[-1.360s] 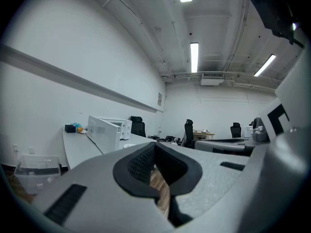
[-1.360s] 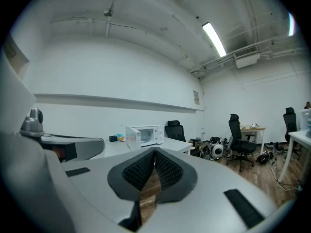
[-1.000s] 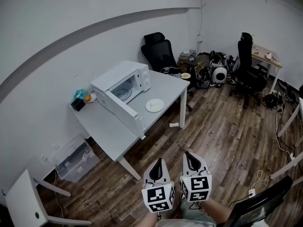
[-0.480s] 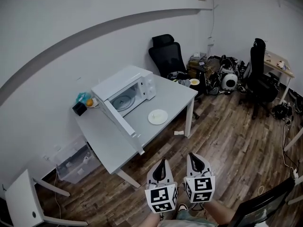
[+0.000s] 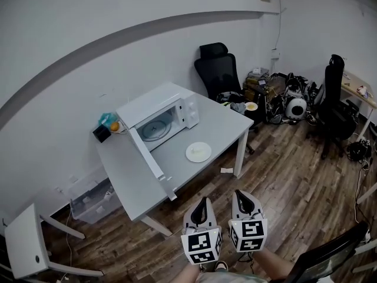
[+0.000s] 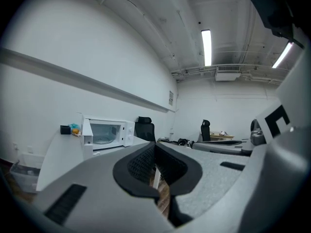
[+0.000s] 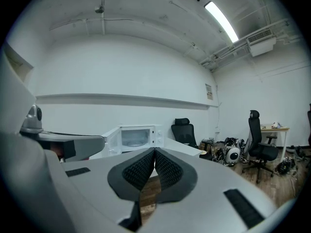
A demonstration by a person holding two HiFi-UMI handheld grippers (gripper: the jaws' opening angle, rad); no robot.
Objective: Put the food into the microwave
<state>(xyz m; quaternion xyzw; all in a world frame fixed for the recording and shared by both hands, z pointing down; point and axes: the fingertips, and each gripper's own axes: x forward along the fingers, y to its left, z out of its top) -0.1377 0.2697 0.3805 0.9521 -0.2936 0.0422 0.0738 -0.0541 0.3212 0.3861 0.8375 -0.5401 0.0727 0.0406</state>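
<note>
A white microwave stands on the grey table with its door swung wide open and its turntable showing. In front of it lies a white plate with something pale on it. Both grippers hover side by side over the wooden floor, short of the table's near corner. My left gripper is shut and empty. So is my right gripper. The left gripper points past the microwave; the right gripper faces the microwave.
A black box and an orange thing sit at the table's far end. A black office chair stands behind the table, another chair and clutter at the right. A plastic bin lies under the table; a white stool stands left.
Both grippers have travelled together across the floor toward the table. In the head view the table and microwave have shifted right and look slightly nearer. Both stay shut.
</note>
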